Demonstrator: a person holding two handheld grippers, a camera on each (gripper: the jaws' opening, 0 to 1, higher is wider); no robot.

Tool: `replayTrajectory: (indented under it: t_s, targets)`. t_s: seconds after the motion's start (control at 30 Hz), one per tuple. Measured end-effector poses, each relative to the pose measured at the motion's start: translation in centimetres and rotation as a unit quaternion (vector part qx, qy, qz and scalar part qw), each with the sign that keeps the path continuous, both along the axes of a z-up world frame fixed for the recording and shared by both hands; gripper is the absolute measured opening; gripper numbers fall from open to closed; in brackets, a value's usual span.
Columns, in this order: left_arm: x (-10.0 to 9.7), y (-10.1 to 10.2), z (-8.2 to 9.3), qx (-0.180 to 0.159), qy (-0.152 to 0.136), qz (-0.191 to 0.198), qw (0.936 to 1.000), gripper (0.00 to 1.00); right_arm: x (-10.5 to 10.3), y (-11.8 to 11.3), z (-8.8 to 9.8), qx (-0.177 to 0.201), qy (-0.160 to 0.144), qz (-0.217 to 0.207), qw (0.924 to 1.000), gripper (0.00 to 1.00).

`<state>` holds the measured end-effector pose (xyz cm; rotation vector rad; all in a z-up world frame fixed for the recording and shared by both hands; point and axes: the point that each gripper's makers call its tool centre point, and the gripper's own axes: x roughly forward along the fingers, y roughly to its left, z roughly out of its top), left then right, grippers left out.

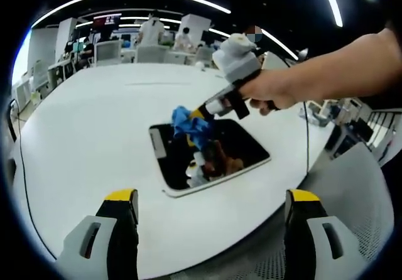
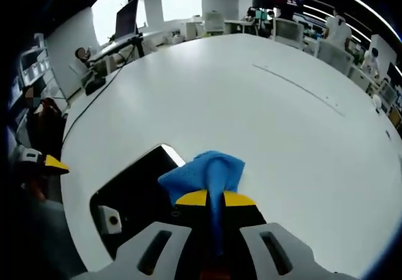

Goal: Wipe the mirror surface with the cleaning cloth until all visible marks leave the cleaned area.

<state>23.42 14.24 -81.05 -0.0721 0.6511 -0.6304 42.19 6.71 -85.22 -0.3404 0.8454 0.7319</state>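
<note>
The mirror (image 1: 210,156) lies flat on the white worktop (image 1: 94,123), its dark surface reflecting the tool above it. The right hand-held gripper (image 1: 196,113), held by a person's hand (image 1: 273,90), has its jaws clamped on the blue cleaning cloth (image 1: 190,124), which rests on the mirror's far edge. In the right gripper view, the cleaning cloth (image 2: 205,174) bunches between the yellow-tipped jaws of the right hand-held gripper (image 2: 215,199), over the mirror (image 2: 135,195). The left hand-held gripper (image 1: 210,203) hovers near the worktop edge, jaws wide apart, holding nothing.
</note>
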Motion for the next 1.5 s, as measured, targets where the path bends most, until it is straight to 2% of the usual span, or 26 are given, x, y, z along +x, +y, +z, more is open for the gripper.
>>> replayTrajectory:
  t_s: [0.53,1.5]
  targets:
    - [0.0,0.0,0.0,-0.003,0.002,0.000,1.0000,0.97,-0.1,-0.7,0.0,-0.005,0.002,0.011,0.9999,0.01]
    - [-0.2,-0.1,0.0,0.001,0.004,-0.004,1.0000,0.98,-0.6,-6.3,-0.1,-0.025,0.013,-0.003,0.9996,0.01]
